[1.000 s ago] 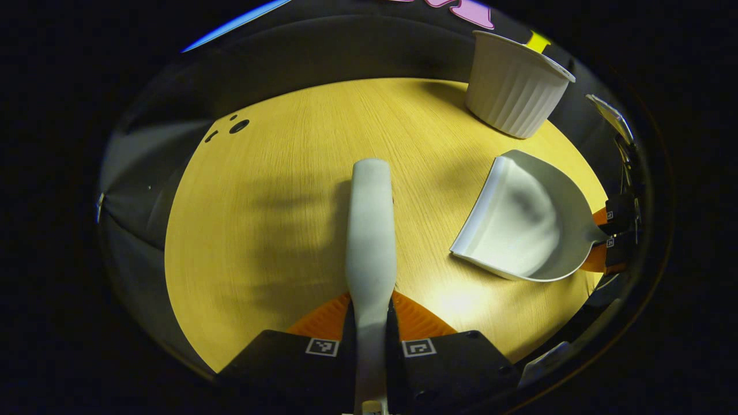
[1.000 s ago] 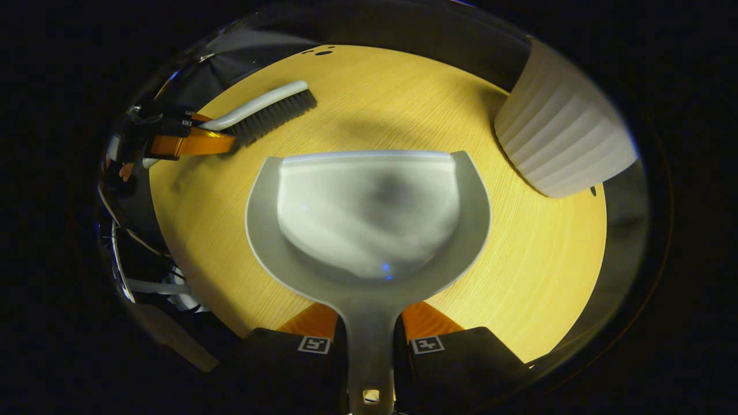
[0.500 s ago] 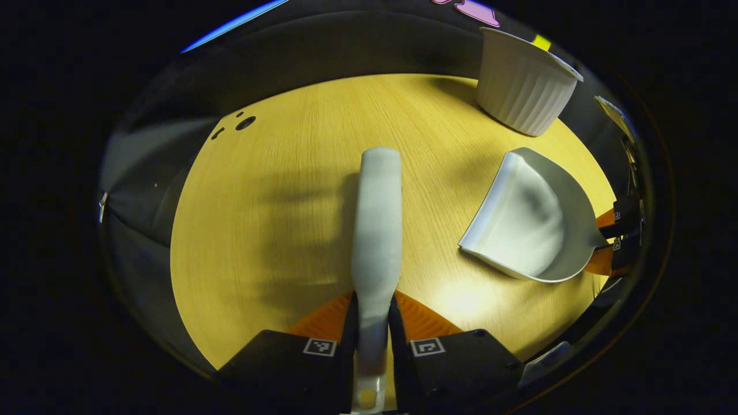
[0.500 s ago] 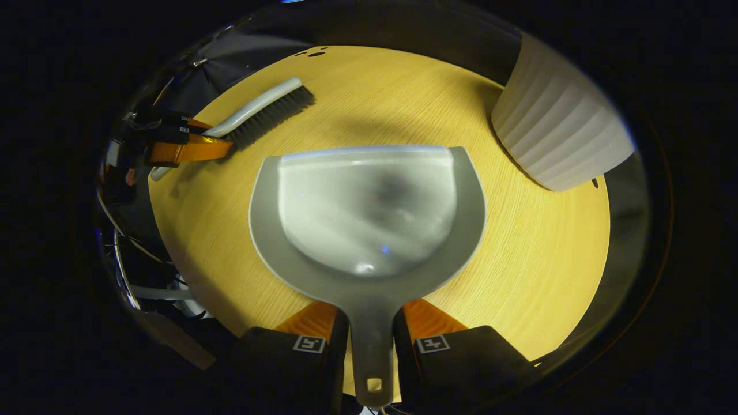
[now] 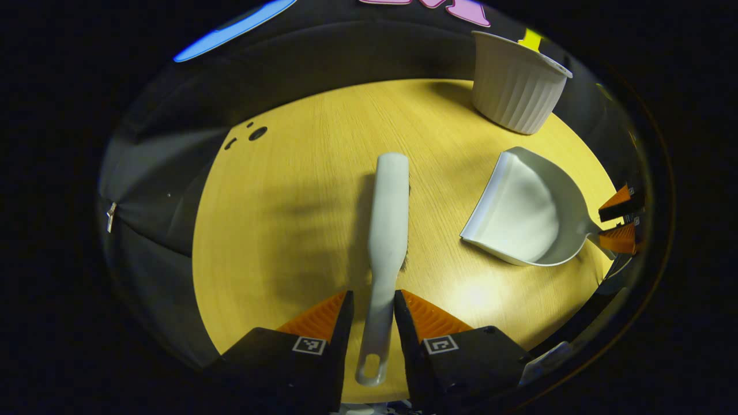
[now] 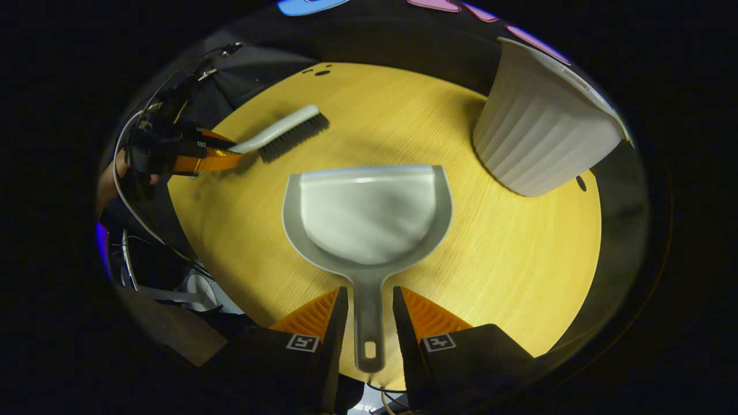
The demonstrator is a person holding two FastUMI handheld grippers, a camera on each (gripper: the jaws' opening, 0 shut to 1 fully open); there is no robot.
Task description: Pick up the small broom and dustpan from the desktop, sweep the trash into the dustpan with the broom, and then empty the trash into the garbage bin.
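Note:
The small grey broom (image 5: 387, 207) lies on the yellow round table (image 5: 277, 230), bristles down. Its handle runs between the fingers of my left gripper (image 5: 372, 295), which is open with a gap on each side. The grey dustpan (image 6: 369, 216) rests flat on the table (image 6: 519, 259), and its handle lies loose between the fingers of my open right gripper (image 6: 369, 289). In the left gripper view the dustpan (image 5: 519, 216) sits to the right, with the right gripper (image 5: 620, 222) at its handle. The right gripper view has the broom (image 6: 288, 129) far left, by the left gripper (image 6: 202, 155).
A white ribbed garbage bin (image 5: 516, 86) stands at the table's far right edge, close to the dustpan's right side (image 6: 536, 144). Small dark holes (image 5: 256, 134) mark the table's far left. A hand and cables (image 6: 121, 173) sit beyond the left table edge.
Both grippers have opened and drawn back along the handles. The broom and dustpan now lie farther out between the fingers, with their handle ends showing.

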